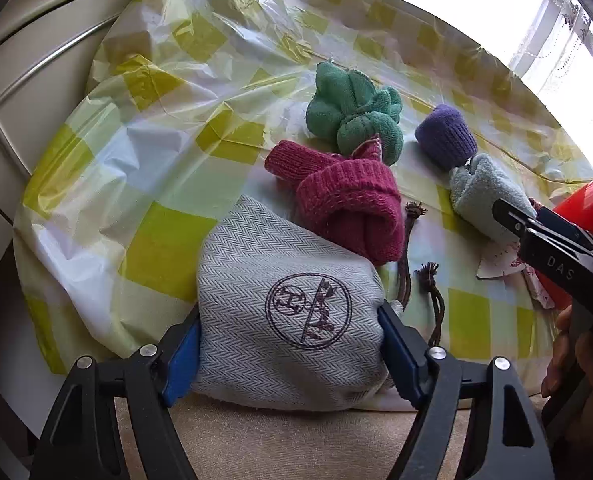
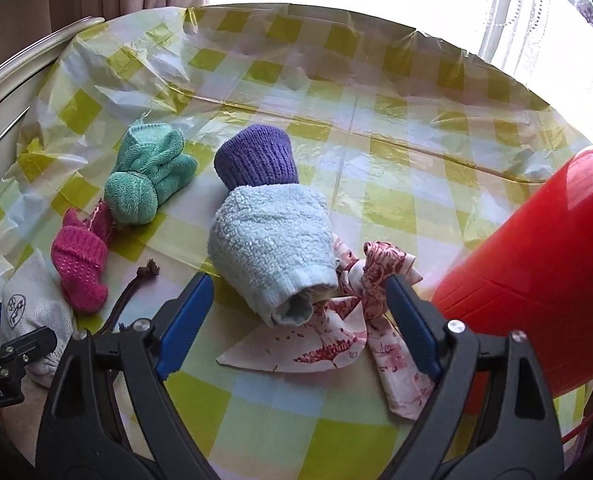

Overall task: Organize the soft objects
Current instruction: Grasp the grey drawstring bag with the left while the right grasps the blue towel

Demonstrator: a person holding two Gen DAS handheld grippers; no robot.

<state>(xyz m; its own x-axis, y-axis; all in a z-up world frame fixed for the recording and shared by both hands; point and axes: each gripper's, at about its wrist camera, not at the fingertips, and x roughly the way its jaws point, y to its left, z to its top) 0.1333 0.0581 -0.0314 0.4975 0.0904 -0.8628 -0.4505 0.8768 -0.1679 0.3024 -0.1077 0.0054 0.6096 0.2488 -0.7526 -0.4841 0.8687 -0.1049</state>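
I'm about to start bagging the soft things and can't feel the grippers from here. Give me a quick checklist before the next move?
1. Left gripper holds the grey drawstring bag: ok, both pads press its sides.
2. Bag mouth open for loading: cannot tell, the opening is hidden.
3. Right gripper free to pick: ok, open and holding nothing.
4. Nearest target, light blue towel roll: ok, between the open fingers, lying on the patterned cloth.
5. Red container close on the right: not ok, it crowds that finger.
6. Pink sock against the bag: ok, loose.
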